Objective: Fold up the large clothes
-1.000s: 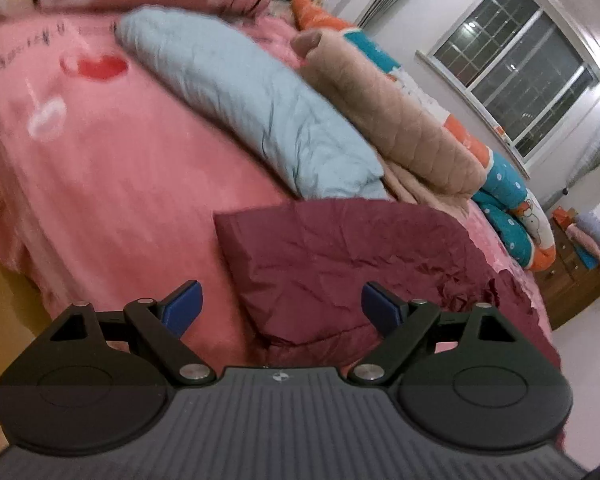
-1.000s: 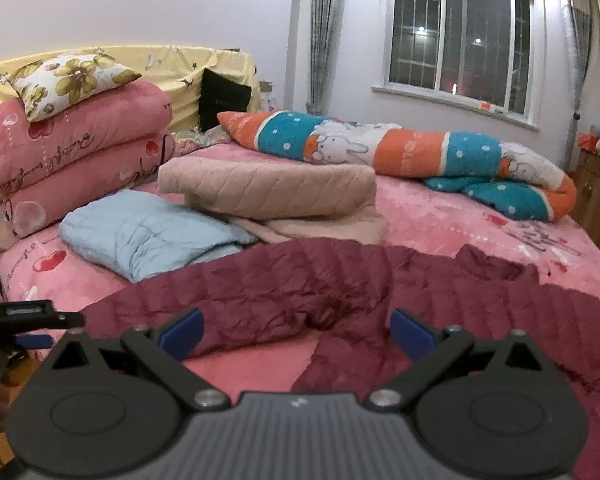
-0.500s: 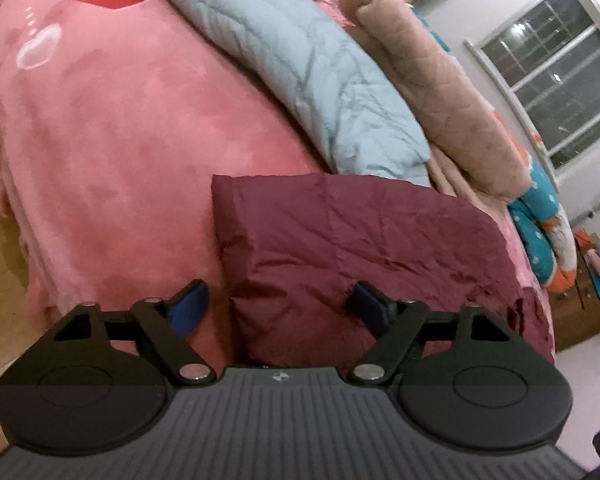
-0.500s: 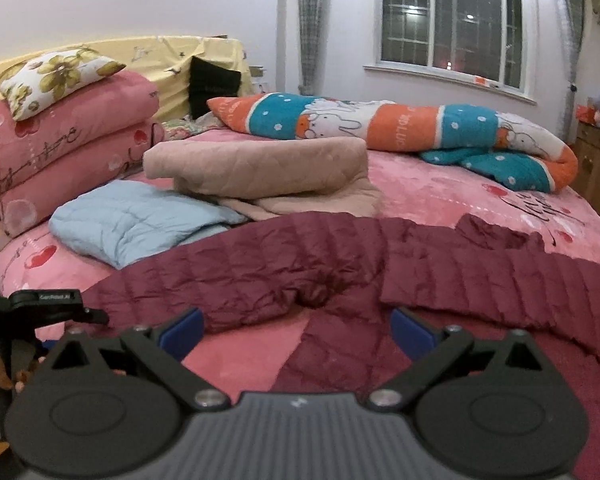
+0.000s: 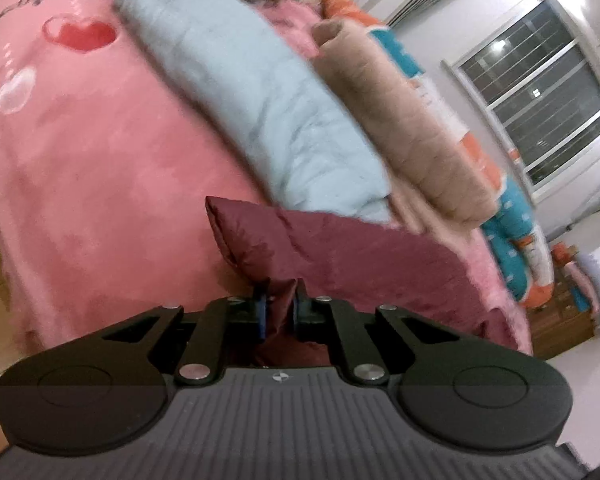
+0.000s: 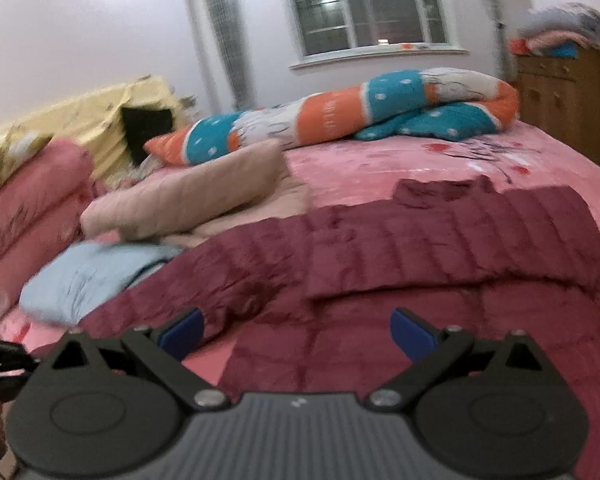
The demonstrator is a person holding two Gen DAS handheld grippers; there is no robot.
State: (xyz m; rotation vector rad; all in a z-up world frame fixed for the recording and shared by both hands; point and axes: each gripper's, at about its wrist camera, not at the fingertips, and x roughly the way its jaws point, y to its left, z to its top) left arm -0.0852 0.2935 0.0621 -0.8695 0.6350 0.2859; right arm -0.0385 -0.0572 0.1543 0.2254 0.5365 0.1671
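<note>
A maroon quilted jacket (image 6: pixel 400 256) lies spread across the pink bed (image 5: pixel 100 184), one sleeve folded over its body. In the left wrist view its near corner (image 5: pixel 320 256) bunches between the blue pads, and my left gripper (image 5: pixel 279 310) is shut on that fabric. My right gripper (image 6: pixel 296 330) hovers open just above the jacket's near edge, with nothing between its fingers. The left gripper's black frame (image 6: pixel 0 356) shows at the far left edge of the right wrist view.
A folded light blue garment (image 5: pixel 260 100) and a rolled tan quilt (image 5: pixel 404 120) lie just beyond the jacket. An orange and teal bolster (image 6: pixel 340 112) rests along the window side. Pink pillows (image 6: pixel 32 192) are stacked at the headboard. A wooden cabinet (image 6: pixel 564 96) stands right.
The left gripper's jaws went from wide open to shut on the jacket's corner. The right gripper rolled and shifted right, closer over the jacket; its jaws stayed open.
</note>
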